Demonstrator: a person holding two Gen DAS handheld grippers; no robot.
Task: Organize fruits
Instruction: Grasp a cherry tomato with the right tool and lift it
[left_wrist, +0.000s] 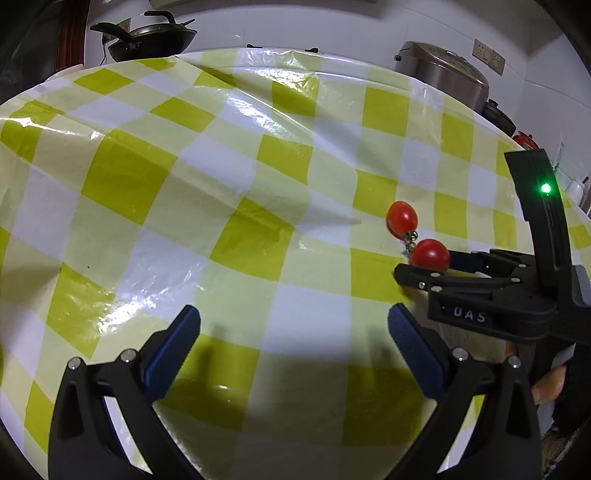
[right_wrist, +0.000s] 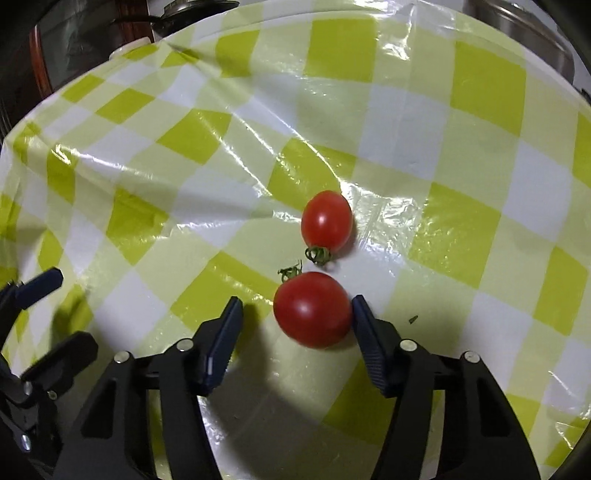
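Observation:
Two red cherry tomatoes with green stems lie close together on the green-and-white checked tablecloth (right_wrist: 461, 166). The near tomato (right_wrist: 313, 309) sits between the fingers of my right gripper (right_wrist: 295, 314), which is open. The right finger touches the tomato and the left finger stands apart from it. The far tomato (right_wrist: 327, 221) lies just beyond, untouched. In the left wrist view the same pair shows at right, the near tomato (left_wrist: 430, 254) and the far tomato (left_wrist: 402, 218), with the right gripper (left_wrist: 424, 272) around the near one. My left gripper (left_wrist: 293, 321) hangs open and empty over the cloth, to their left.
A black wok (left_wrist: 155, 37) stands behind the table at back left. A metal rice cooker (left_wrist: 443, 70) and a dark pot (left_wrist: 498, 114) stand at back right. A hand (left_wrist: 550, 384) holds the right gripper's handle. The left gripper (right_wrist: 70, 308) shows at the right wrist view's left edge.

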